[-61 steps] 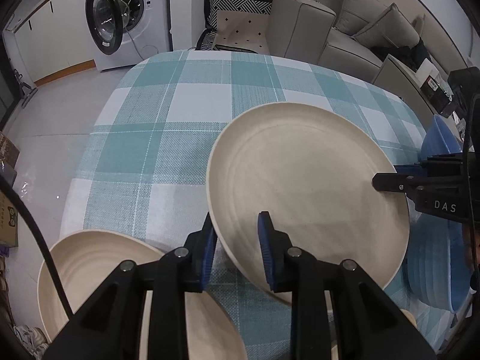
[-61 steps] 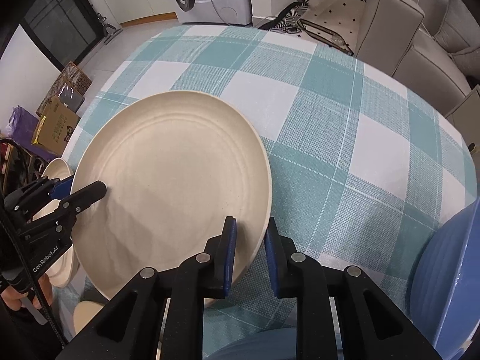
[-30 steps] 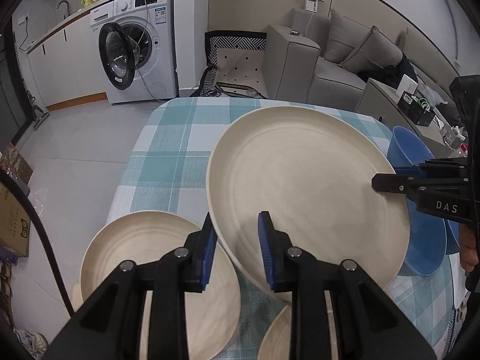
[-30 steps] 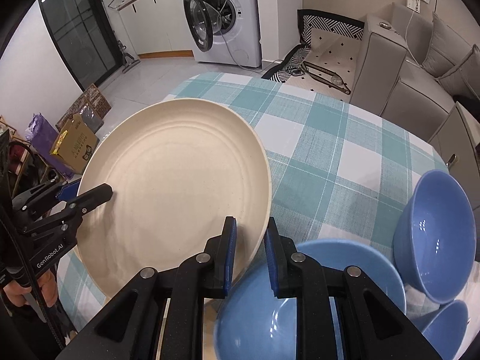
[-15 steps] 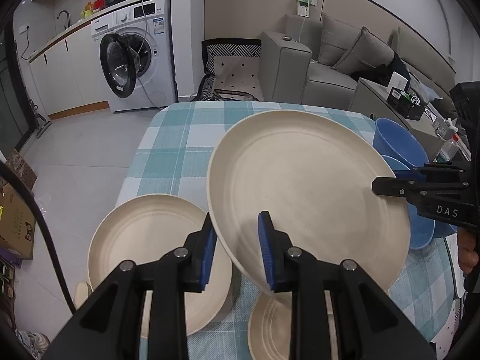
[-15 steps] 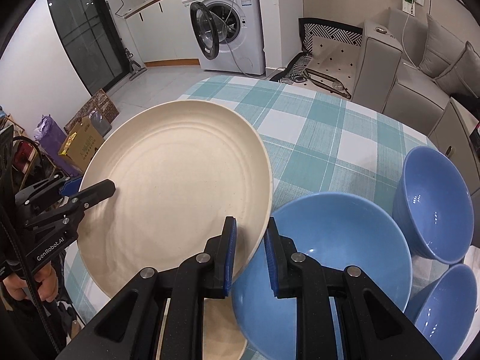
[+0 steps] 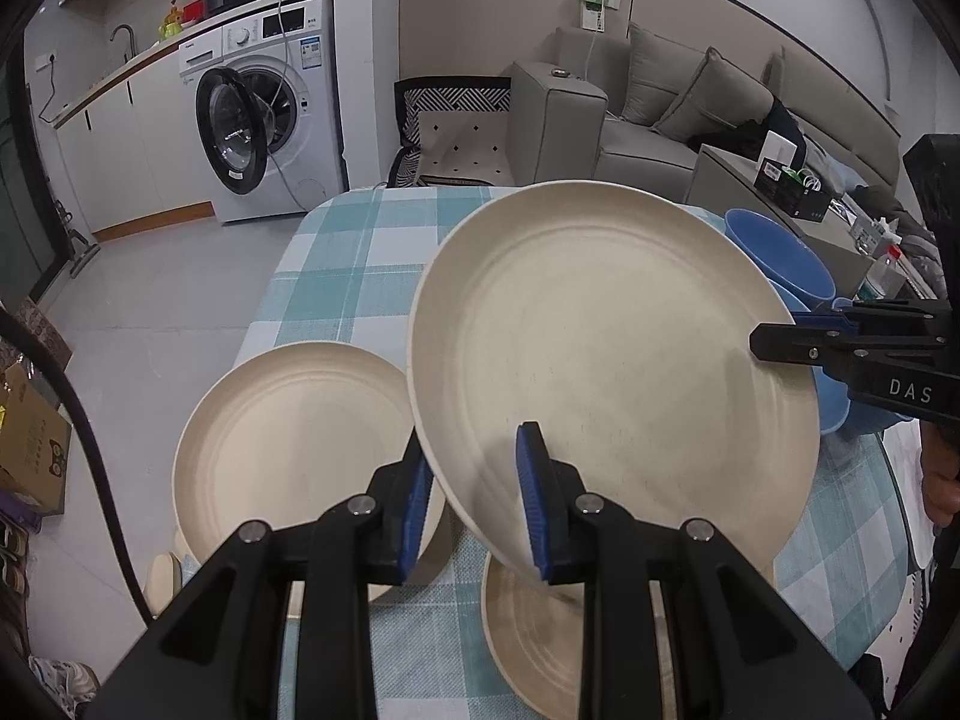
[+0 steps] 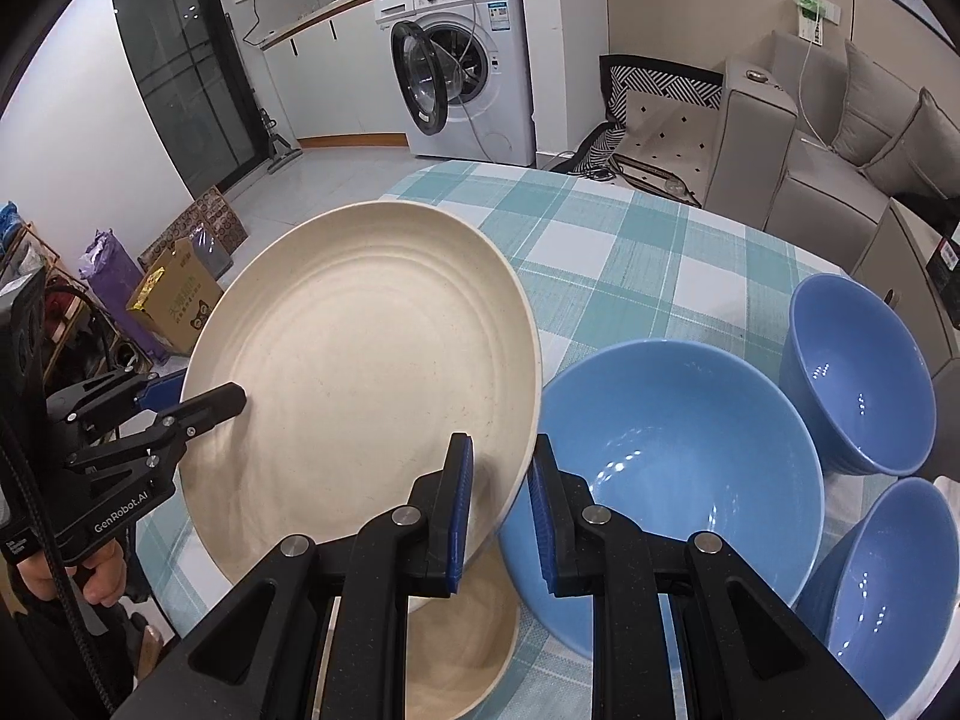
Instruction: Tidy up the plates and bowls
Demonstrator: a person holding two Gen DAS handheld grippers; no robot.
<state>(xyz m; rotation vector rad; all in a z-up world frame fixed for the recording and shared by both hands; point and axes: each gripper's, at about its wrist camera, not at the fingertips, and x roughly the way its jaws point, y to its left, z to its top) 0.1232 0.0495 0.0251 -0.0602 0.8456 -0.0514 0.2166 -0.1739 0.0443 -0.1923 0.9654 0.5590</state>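
Left wrist view: the left tool (image 7: pixel 474 504) is clamped on the near rim of a large round cream plate (image 7: pixel 606 360), its blue pads on either side of the edge. The plate is lifted and tilted above the worktop covered in a teal-and-white checked cloth (image 7: pixel 360 264). At the plate's far right edge the right tool (image 7: pixel 774 342) pinches the opposite rim. Left of the left tool and just beyond its fingers, a second cream plate (image 7: pixel 288 432) lies flat on the cloth. Directly under the held plate, right of the tool's fingers, part of a smaller cream plate (image 7: pixel 534 648) shows. Behind the held plate on the right, blue bowls (image 7: pixel 780 252) sit on the worktop.

Right wrist view: the right tool (image 8: pixel 498 504) is closed on the near rim of the same cream plate (image 8: pixel 372 372), the edge caught between its blue pads. On the plate's left side the left tool (image 8: pixel 204 402) grips the rim, a hand (image 8: pixel 102 576) below it. Just right of the right tool's fingers stands a large blue bowl (image 8: pixel 672 456); further right are two smaller blue bowls, one beyond (image 8: pixel 858 378) and one nearer (image 8: pixel 888 588). Under the tool the smaller cream plate (image 8: pixel 468 654) lies on the checked cloth (image 8: pixel 630 246).
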